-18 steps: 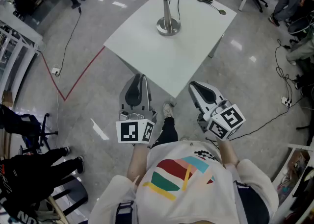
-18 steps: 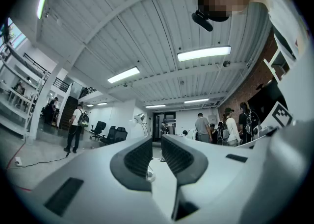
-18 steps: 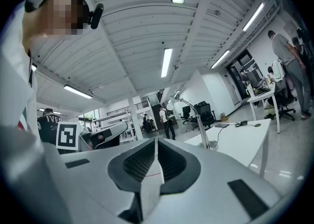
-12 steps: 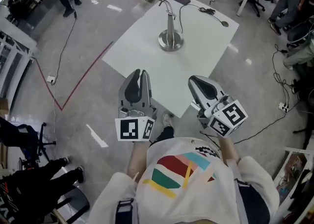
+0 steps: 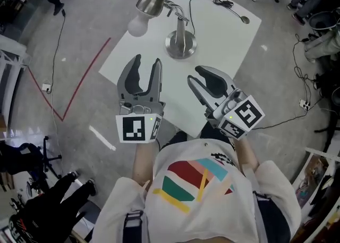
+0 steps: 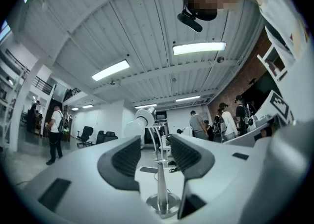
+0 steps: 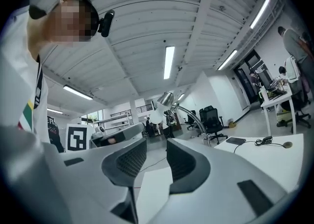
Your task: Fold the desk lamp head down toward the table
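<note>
Both claws stand spread and empty. The left claw (image 5: pixel 147 65) hovers over the near edge of the white worktop (image 5: pixel 226 29), with the right claw (image 5: pixel 201 78) just beside it. The desk lamp (image 5: pixel 180 42) stands straight ahead (stem upright, neck arching leftward), its raised head (image 5: pixel 150 1) beyond and nearer the left claw. No writing is readable, only the square markers.

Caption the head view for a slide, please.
Left gripper and right gripper, both open, hover near the white table bearing a silver desk lamp.
</note>
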### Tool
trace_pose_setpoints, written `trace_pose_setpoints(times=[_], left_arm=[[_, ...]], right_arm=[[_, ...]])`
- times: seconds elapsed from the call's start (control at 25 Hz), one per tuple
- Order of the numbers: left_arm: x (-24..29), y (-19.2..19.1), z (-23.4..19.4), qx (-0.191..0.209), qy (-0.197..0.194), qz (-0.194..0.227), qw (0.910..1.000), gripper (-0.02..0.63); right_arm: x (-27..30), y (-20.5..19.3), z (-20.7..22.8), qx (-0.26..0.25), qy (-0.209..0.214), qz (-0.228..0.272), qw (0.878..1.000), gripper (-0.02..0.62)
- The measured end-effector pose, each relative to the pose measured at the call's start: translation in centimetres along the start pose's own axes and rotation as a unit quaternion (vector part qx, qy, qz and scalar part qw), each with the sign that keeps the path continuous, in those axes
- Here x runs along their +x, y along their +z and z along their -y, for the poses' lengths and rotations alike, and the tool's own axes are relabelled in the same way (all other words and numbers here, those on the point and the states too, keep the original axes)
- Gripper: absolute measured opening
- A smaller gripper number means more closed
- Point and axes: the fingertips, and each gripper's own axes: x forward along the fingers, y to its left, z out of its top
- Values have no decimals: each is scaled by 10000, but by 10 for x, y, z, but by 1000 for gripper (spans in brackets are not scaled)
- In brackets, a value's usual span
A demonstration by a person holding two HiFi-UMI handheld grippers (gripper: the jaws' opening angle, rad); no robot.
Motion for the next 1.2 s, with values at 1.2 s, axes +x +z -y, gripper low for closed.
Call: trace_pose_setpoints(times=[1.2], left_arm=[[82,13,-45,1323,-451,-512,9889,275]], right_arm=[[35,22,20,-363,-140,479,9981,106]])
